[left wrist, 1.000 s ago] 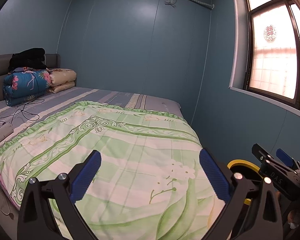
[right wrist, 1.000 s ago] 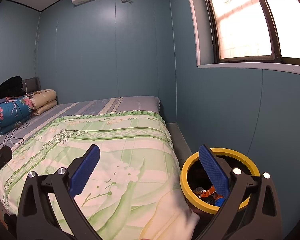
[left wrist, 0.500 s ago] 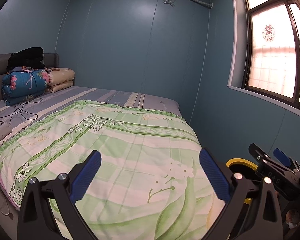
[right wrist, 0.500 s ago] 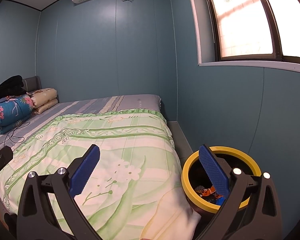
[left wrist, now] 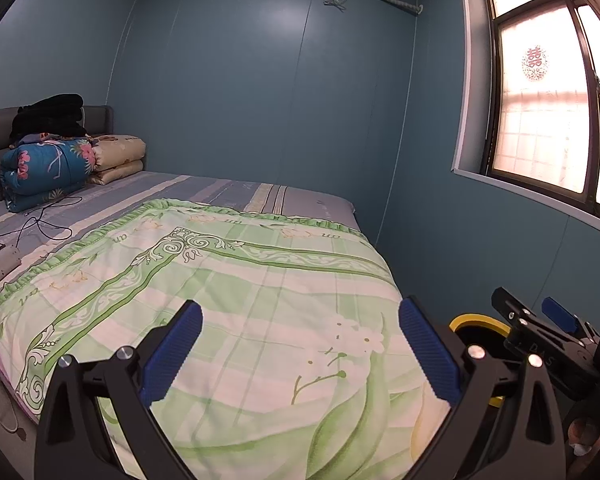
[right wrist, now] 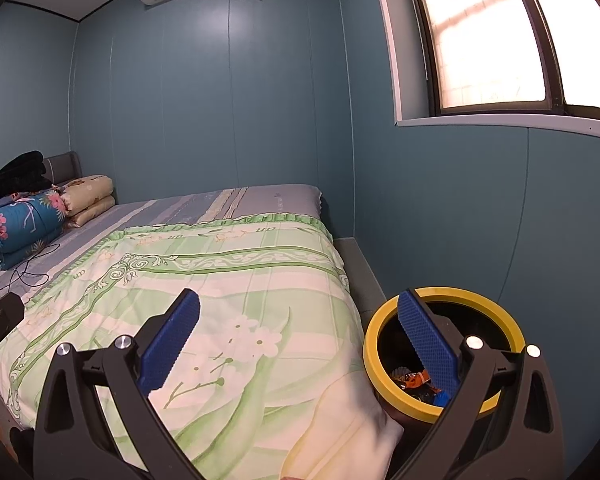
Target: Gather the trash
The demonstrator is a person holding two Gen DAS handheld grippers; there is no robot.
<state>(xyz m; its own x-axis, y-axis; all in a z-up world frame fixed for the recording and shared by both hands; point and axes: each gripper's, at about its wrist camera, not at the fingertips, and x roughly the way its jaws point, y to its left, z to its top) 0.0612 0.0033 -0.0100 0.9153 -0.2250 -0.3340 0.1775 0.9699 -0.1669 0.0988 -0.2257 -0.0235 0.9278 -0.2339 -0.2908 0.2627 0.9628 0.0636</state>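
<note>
Both of your tools are spread wide with nothing between the pads: the left hand-held gripper (left wrist: 300,354) hangs over the quilt (left wrist: 228,304), and the right hand-held gripper (right wrist: 299,346) hangs over the quilt's corner with its right finger across the mouth of the bin (right wrist: 384,354). The bin stands on the floor just beside the bed (right wrist: 268,200), and wrappers (right wrist: 414,382) already lie at its bottom.

No loose trash shows on the quilt or the striped sheet, so the step in hand looks like a search. Sweep the cameras slowly along the bed's edges and towards the floor before you commit either gripper. Leave the cable (left wrist: 40,224) and the folded bedding (left wrist: 44,170) alone; they are not rubbish. Keep the bin where either hand can reach it.

For writing: a red paper-cut double-happiness character (left wrist: 535,63) is stuck on the window. The right gripper's body, seen from the left wrist, carries faint letters I cannot read with confidence.
</note>
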